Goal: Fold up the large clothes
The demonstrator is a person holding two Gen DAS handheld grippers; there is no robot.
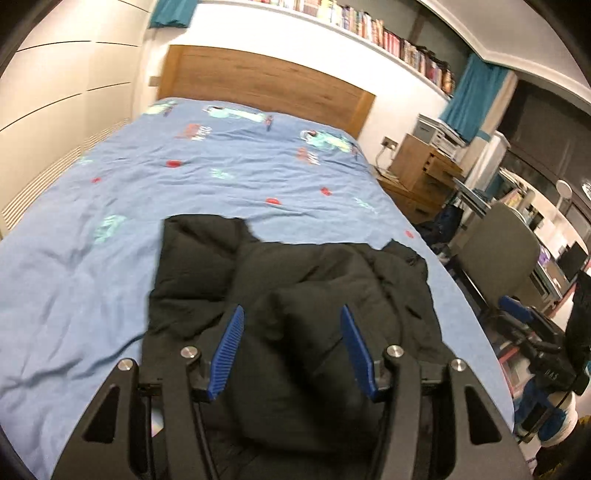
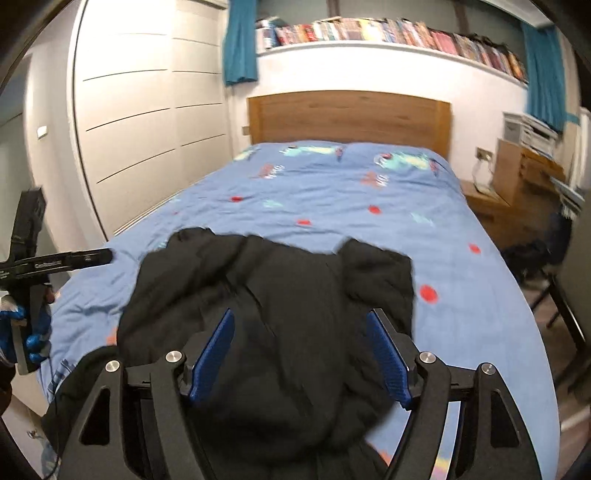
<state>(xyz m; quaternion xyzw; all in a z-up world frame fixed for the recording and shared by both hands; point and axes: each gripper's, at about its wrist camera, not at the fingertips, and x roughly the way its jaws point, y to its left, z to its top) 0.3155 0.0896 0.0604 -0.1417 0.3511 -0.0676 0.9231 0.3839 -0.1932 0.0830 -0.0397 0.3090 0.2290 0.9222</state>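
A black puffy jacket (image 1: 295,280) lies bunched on the near end of a bed with a blue patterned cover (image 1: 207,177). My left gripper (image 1: 291,317) is open, its blue pads (image 1: 229,347) spread above the jacket's near part, holding nothing. In the right wrist view the same jacket (image 2: 280,280) lies on the blue cover (image 2: 351,192). My right gripper (image 2: 303,321) is open too, hovering over the jacket's near edge. The left gripper's body shows at the left edge of the right wrist view (image 2: 33,266). The right gripper's body shows at the right in the left wrist view (image 1: 535,332).
A wooden headboard (image 1: 266,81) stands at the far end. A white wardrobe (image 2: 140,110) runs along the left side. A wooden nightstand and desk (image 1: 417,173), a grey chair (image 1: 498,243) and clutter stand to the right. A bookshelf (image 2: 388,33) runs above.
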